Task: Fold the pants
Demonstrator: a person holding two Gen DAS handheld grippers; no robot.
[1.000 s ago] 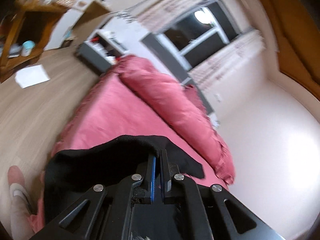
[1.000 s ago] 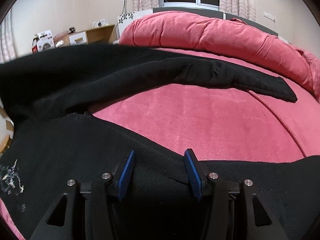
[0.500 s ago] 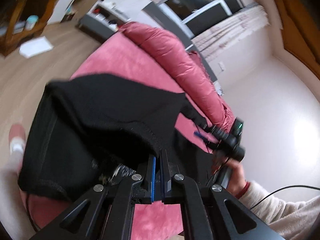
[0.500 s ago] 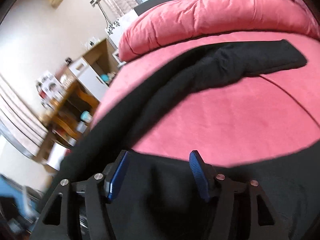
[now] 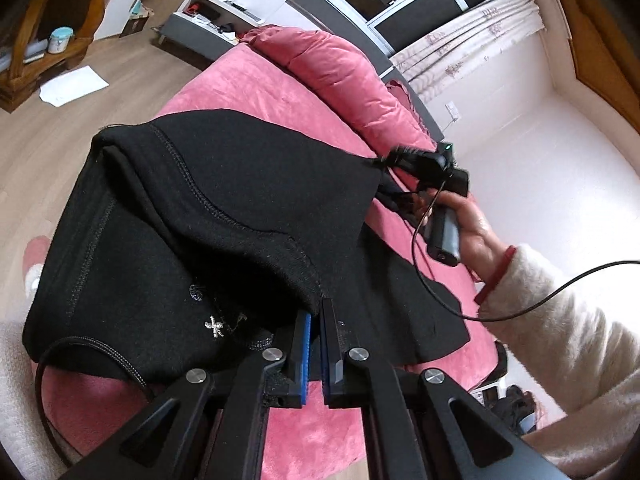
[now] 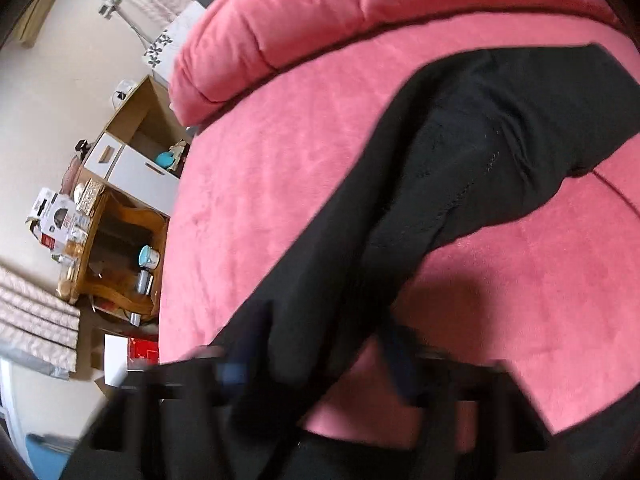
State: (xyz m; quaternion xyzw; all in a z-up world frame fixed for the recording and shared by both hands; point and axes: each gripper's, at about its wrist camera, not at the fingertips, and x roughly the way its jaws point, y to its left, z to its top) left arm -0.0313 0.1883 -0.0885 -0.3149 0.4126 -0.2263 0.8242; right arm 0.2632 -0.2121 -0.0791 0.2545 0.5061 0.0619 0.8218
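Left wrist view | left gripper (image 5: 315, 346) pinches pants (image 5: 224, 216) hem over bed (image 5: 256, 92) edge | right gripper (image 6: 320, 364) blurry, jaws just closing around cloth, maybe gripping | fold begun, unfinished

Soft, even indoor light fills both views. The dark night window (image 5: 404, 4) reflects a lamp. The left wrist view is sharp; the right wrist view smears its black two-finger gripper (image 6: 320, 364) with motion blur. Fisheye distortion bends edges, corners vignette black.
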